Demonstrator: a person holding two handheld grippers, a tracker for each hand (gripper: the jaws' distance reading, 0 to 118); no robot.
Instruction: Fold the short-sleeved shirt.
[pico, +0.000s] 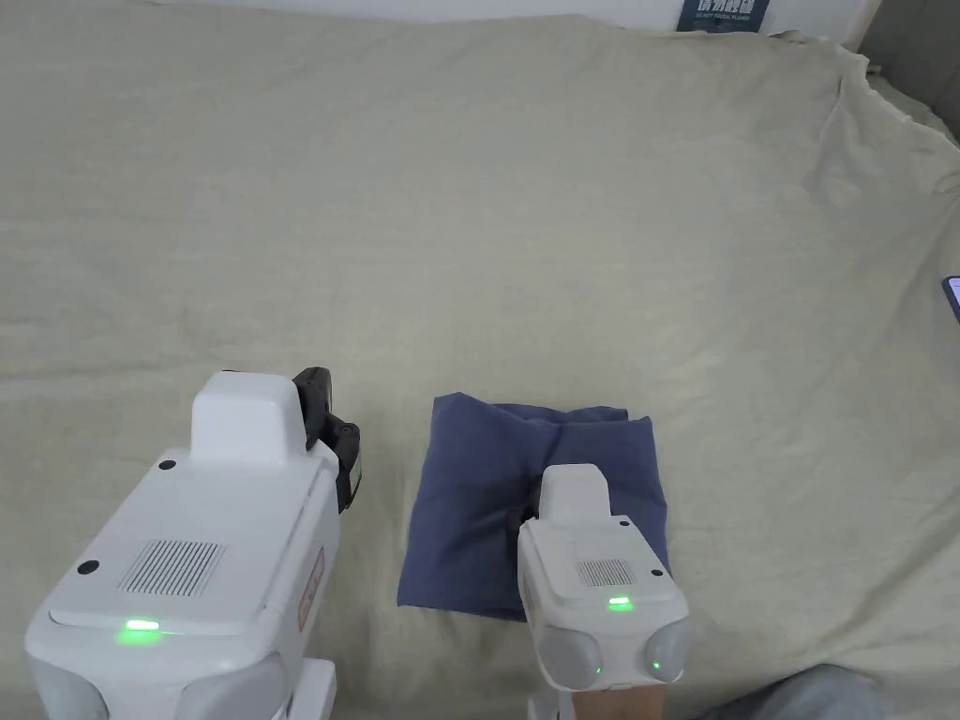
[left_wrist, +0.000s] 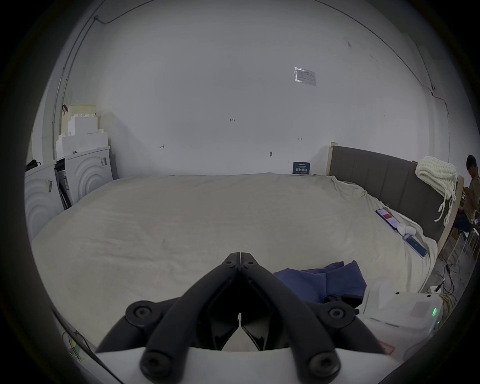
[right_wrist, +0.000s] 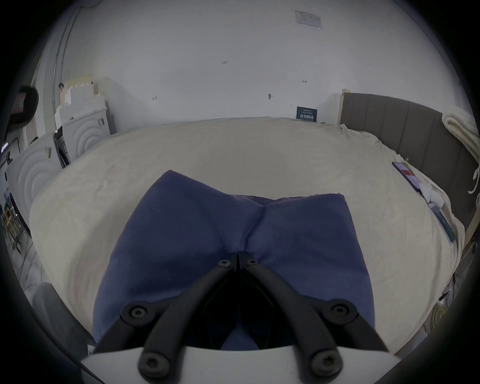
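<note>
A dark blue short-sleeved shirt lies folded into a small rectangle on the beige bed sheet, near the front edge. My right gripper is shut, and its tips touch the middle of the shirt, where a crease runs away from them. In the head view its white body covers the shirt's near right part. My left gripper is shut with nothing in it and hovers above the bare sheet. It is left of the shirt and apart from it.
Phones and small white items lie along the bed's right edge by the grey headboard, which has a white knit blanket over it. White cabinets stand left of the bed. A person sits far right.
</note>
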